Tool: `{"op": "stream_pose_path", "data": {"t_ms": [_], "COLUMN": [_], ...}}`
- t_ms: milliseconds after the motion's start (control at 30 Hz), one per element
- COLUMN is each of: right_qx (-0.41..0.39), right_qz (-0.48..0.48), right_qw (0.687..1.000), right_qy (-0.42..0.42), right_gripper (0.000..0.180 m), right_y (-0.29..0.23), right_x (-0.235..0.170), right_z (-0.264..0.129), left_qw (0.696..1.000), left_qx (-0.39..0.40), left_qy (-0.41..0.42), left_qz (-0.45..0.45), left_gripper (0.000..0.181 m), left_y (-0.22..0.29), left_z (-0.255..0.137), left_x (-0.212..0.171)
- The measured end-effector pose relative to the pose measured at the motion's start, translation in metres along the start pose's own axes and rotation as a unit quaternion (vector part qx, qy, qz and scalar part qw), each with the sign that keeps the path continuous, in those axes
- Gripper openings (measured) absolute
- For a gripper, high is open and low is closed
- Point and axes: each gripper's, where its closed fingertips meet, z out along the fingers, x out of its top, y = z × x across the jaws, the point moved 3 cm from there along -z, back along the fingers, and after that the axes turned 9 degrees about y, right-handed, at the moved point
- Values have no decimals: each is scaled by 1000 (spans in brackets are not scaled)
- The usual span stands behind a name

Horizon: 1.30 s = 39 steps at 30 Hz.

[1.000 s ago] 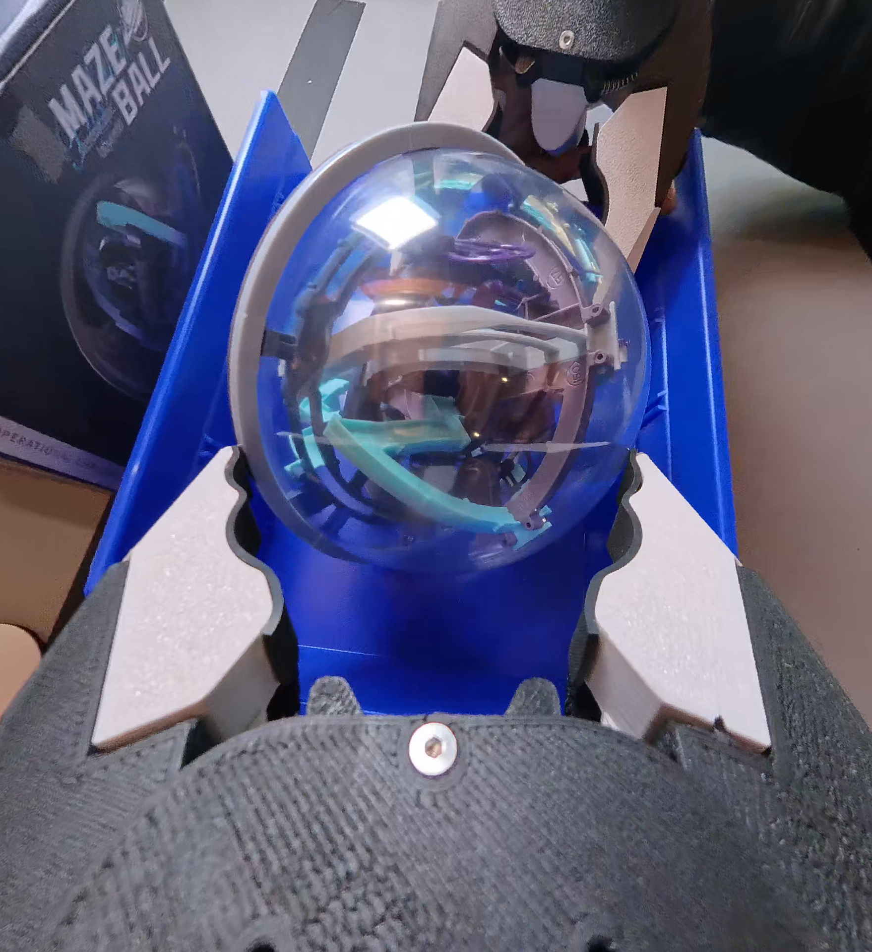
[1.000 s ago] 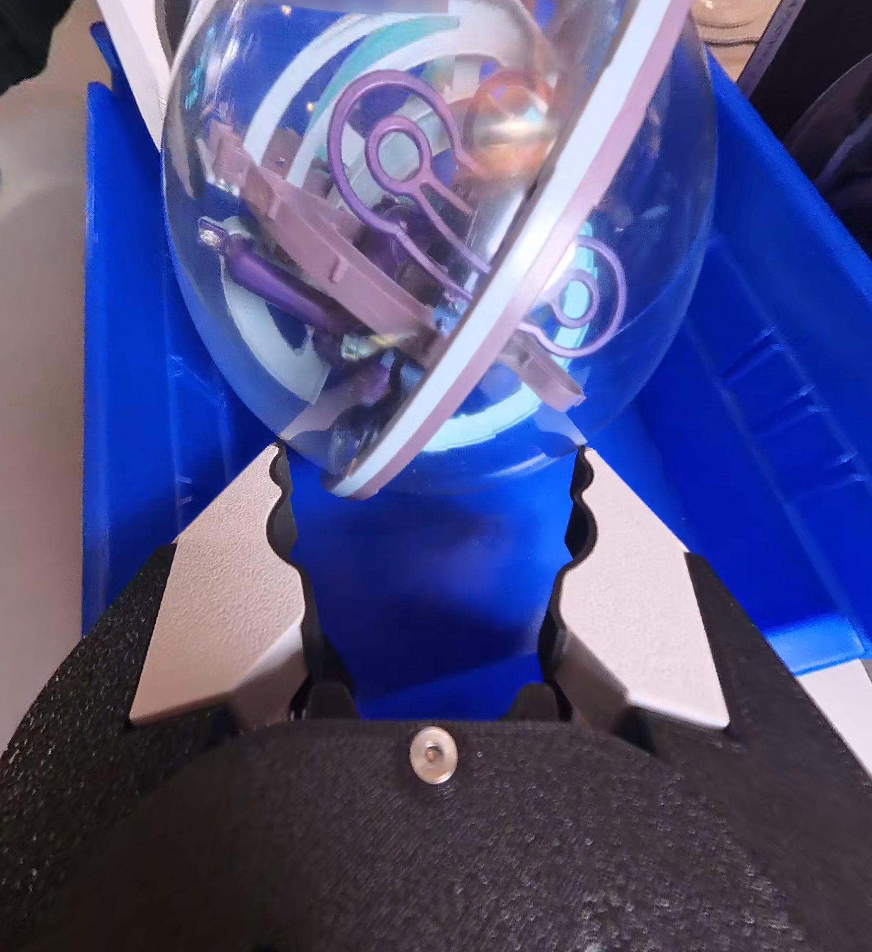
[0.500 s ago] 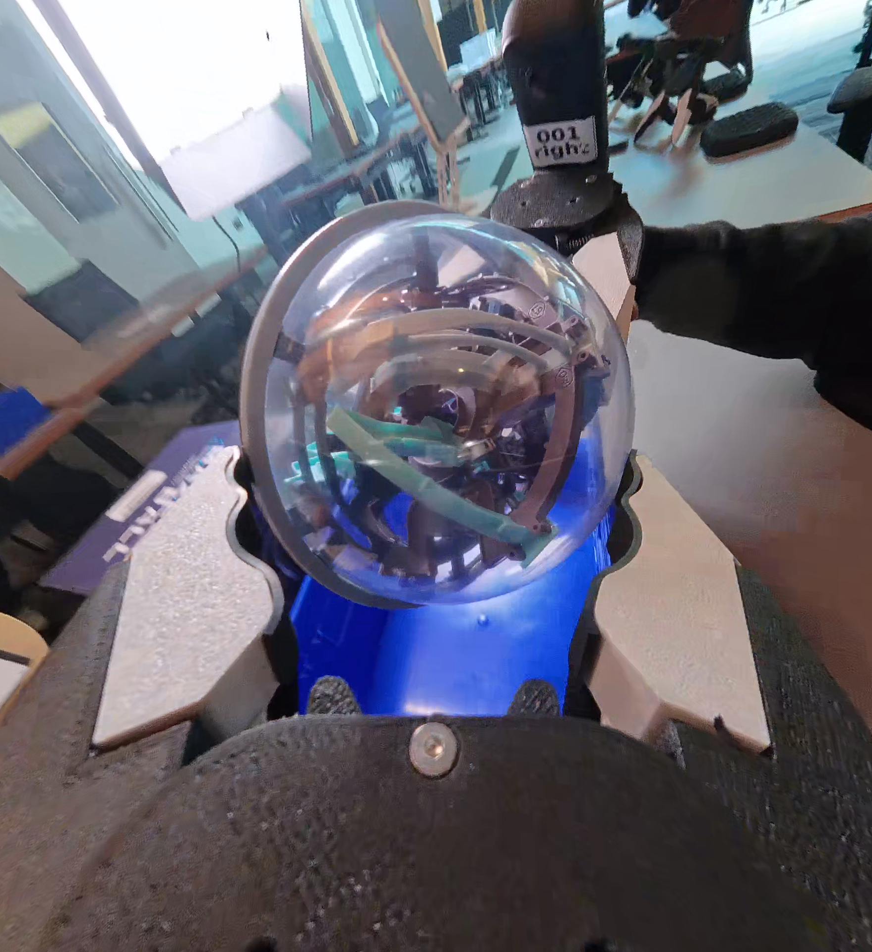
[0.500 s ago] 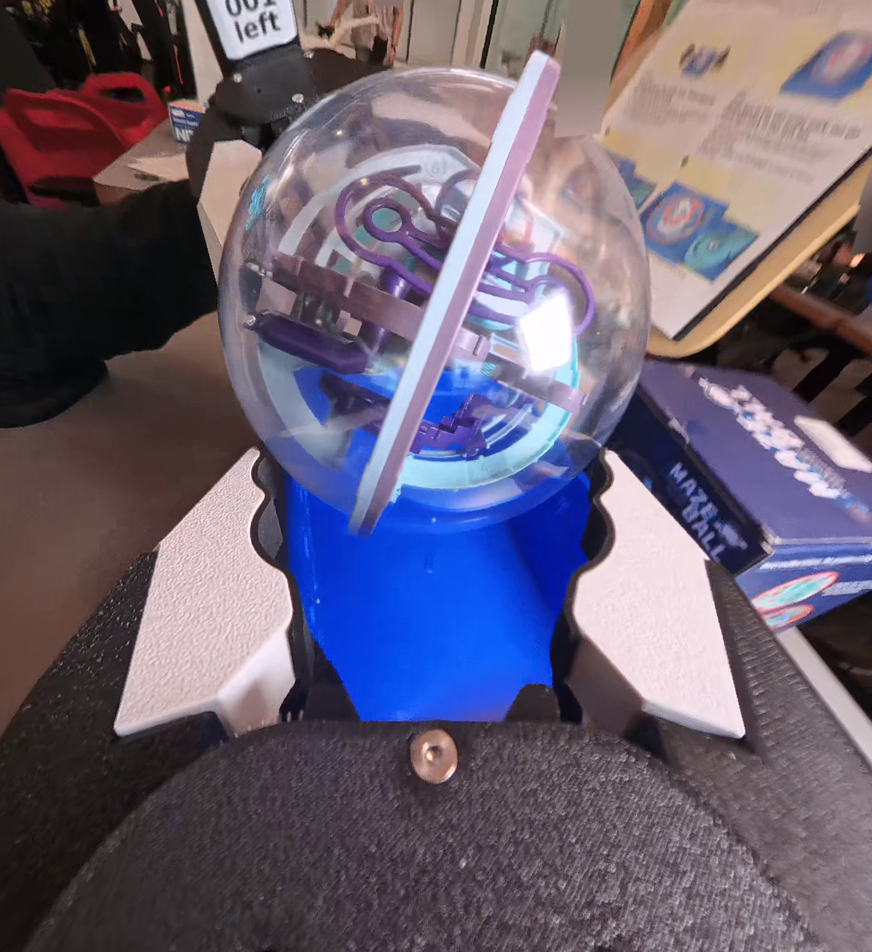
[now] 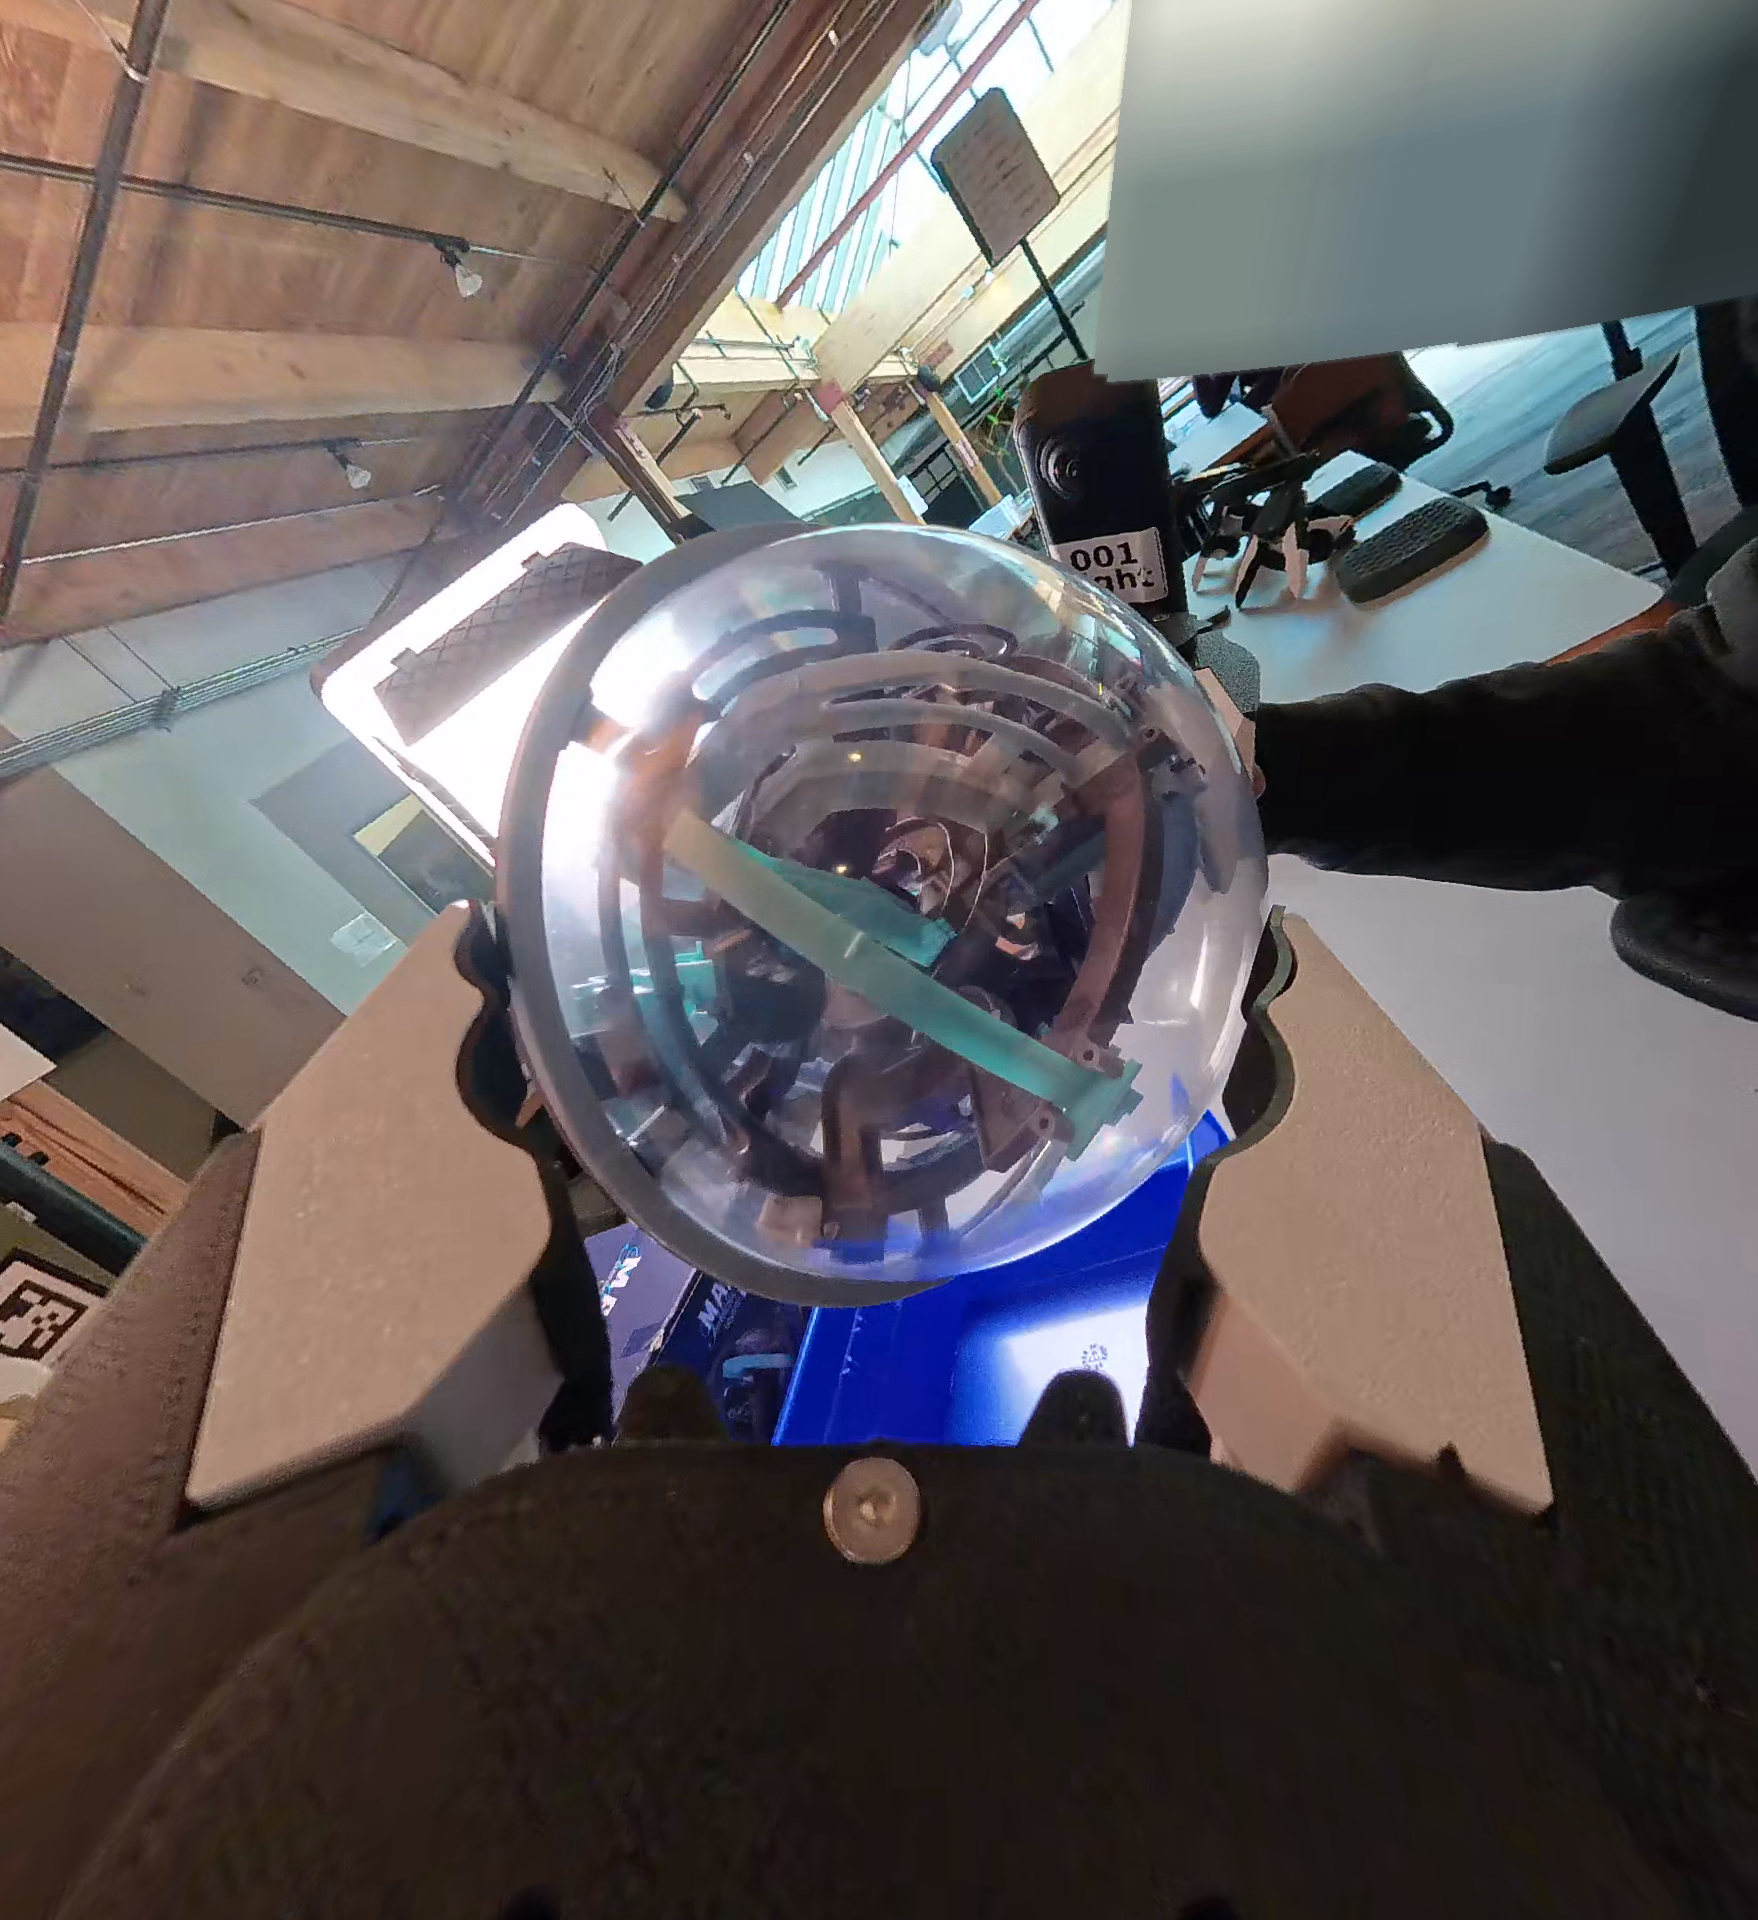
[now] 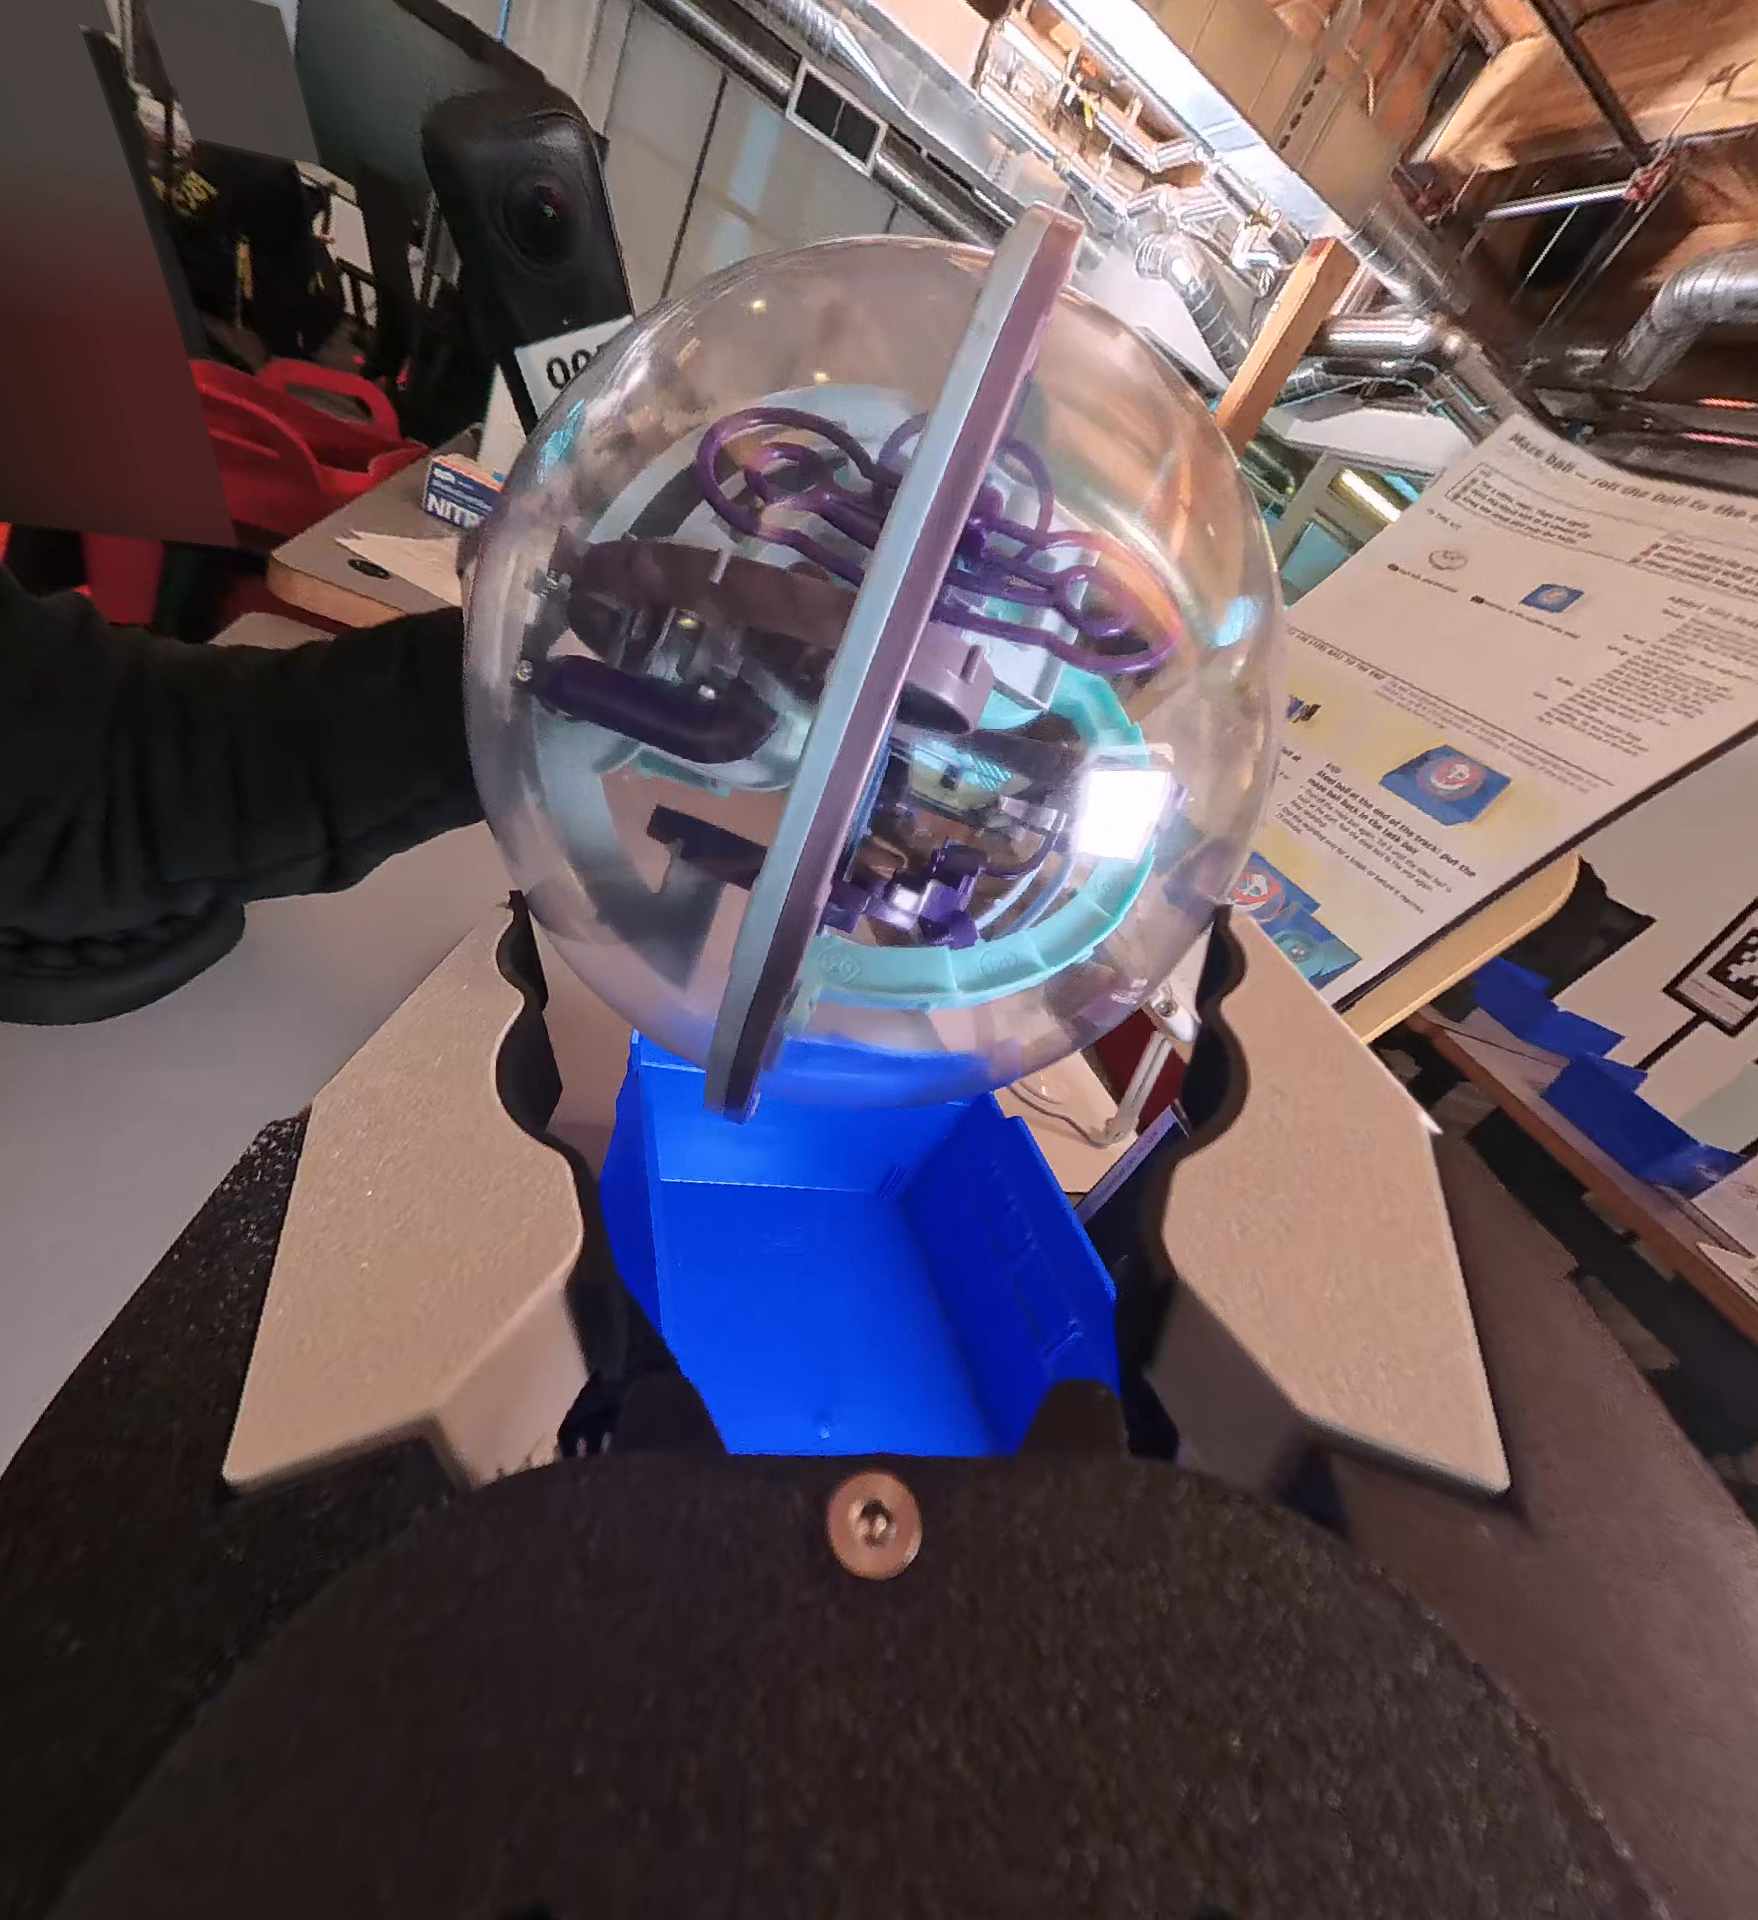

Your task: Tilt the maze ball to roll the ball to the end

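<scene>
Wooden ceiling beams (image 5: 231, 260) fill my left view; both my left gripper (image 5: 880, 997) and right gripper (image 6: 870, 997) pinch the maze ball (image 5: 885, 914) (blue bin (image 6: 854, 1299) below).

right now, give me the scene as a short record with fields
held object: maze ball, clear sphere with a grey ring
holders: left gripper and right gripper, one on each side of it
height: lifted above the blue bin
bin: nothing visible inside
inner ball: cannot tell where
surface: pale table
</scene>
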Motion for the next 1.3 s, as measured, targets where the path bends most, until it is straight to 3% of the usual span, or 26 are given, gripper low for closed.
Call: {"op": "stream_pose_path", "data": {"t_ms": [300,467,633,800,1100,1300], "right_qx": [-28,-24,-3,37,69,68], "right_qz": [-97,-75,16,135,380,458], "right_qw": [994,997,999,988,915,879], "right_qy": [-35,-13,47,71,119,109], "right_gripper": [126,126,126,125,123,121], "right_y": [-21,-34,-39,-53,-101,-115], "right_x": [26,38,39,12,-42,-70], "right_z": [-1,-2,-8,-8,-27,-41], "left_qw": [996,996,999,1000,981,959], "left_qx": [-19,-24,-9,-25,-80,-112], "left_qy": [19,32,-3,-13,-119,-150], "left_qz": [83,82,31,9,-130,-211], "left_gripper": [139,139,139,138,137,137], "left_y": [17,26,33,44,75,88], "left_z": [-1,-2,7,19,38,47], "left_x": [26,45,58,62,29,-6]}}
